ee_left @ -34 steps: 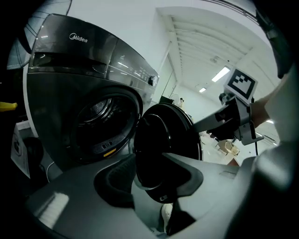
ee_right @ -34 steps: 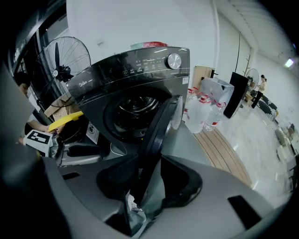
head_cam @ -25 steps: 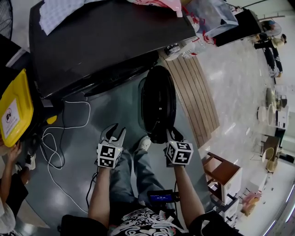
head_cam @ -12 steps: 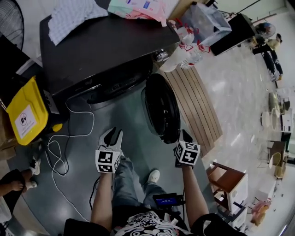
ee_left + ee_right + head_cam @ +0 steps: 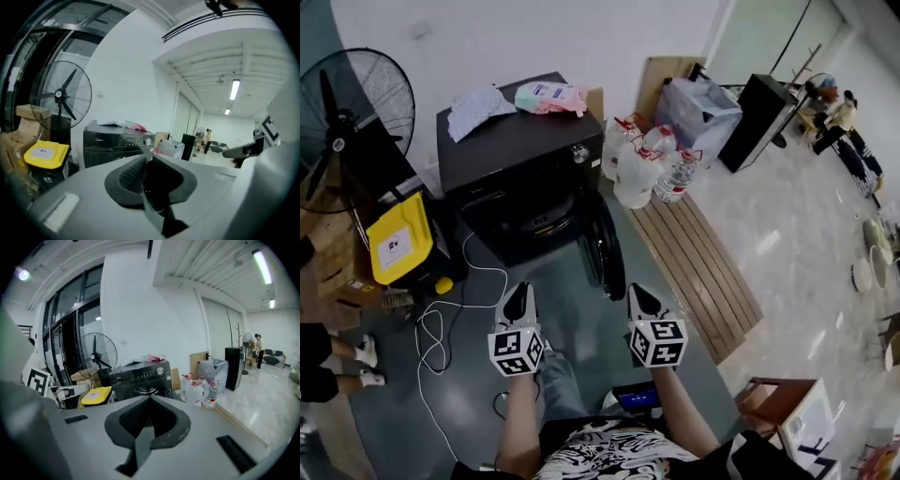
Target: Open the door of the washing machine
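Head view puts the washing machine (image 5: pixel 520 150) against the white wall ahead of you, a squat black box with a flat matte top, and its door (image 5: pixel 607 251) already stands swung out on the picture's right of the drum opening, edge-on to you. I judge the opening step as good as done. Your left gripper (image 5: pixel 521 295) and right gripper (image 5: pixel 636 296) both hang over the grey floor short of the machine, well apart from the door and touching nothing. In the left gripper view the jaws (image 5: pixel 149 159) have just been closing and now sit together with nothing between them; in the right gripper view the jaws (image 5: pixel 150 401) are pressed tight, also empty. If you want the door wider, the next move calls for spreading one pair of jaws, reaching for the rim and pushing along its arc rather than straight at it. The door is a thick round disc, dark and glossy, probably a hard plastic ring around a bulging window, so the pads may slip on it. A small silvery knob (image 5: pixel 578 153) sits on the front panel. On the top lie a limp pale cloth (image 5: pixel 480 108) and a soft packet (image 5: pixel 551 96). Mind the thin white cable (image 5: pixel 455 300) looping loosely over the floor near your left side, and the translucent jugs (image 5: pixel 637 169) crowded beside the machine.
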`<move>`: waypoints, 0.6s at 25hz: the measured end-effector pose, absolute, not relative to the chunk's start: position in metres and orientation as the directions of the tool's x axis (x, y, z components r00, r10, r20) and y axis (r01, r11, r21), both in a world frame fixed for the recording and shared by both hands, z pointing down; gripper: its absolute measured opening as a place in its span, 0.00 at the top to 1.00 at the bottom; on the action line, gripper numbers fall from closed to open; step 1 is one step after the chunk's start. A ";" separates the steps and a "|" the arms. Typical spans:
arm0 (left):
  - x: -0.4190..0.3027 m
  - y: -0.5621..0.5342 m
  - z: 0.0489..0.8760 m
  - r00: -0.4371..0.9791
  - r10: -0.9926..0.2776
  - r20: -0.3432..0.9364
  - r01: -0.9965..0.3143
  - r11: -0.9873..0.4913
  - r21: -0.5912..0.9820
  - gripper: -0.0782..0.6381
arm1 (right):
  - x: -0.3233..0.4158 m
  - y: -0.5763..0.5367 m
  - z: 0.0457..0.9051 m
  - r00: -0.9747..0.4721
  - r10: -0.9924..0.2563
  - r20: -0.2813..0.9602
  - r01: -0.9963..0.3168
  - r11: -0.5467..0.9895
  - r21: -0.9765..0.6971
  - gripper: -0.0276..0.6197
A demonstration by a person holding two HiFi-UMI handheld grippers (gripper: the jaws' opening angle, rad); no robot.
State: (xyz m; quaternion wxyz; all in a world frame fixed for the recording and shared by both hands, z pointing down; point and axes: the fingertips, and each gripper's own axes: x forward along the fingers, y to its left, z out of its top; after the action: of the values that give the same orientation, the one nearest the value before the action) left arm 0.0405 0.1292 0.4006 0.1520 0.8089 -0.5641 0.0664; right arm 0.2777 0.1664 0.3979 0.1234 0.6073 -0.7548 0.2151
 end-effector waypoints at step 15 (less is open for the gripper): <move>0.061 0.244 0.334 0.336 -0.917 0.217 -0.922 -0.274 0.273 0.86 | 0.271 0.263 0.355 -0.334 -0.862 0.381 -0.941 0.284 -0.182 0.95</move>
State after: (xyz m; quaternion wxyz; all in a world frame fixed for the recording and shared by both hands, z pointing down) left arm 0.0611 0.2438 0.3337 0.1769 0.7980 -0.5760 0.0080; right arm 0.2714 0.2633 0.3552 0.1044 0.5674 -0.7946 0.1893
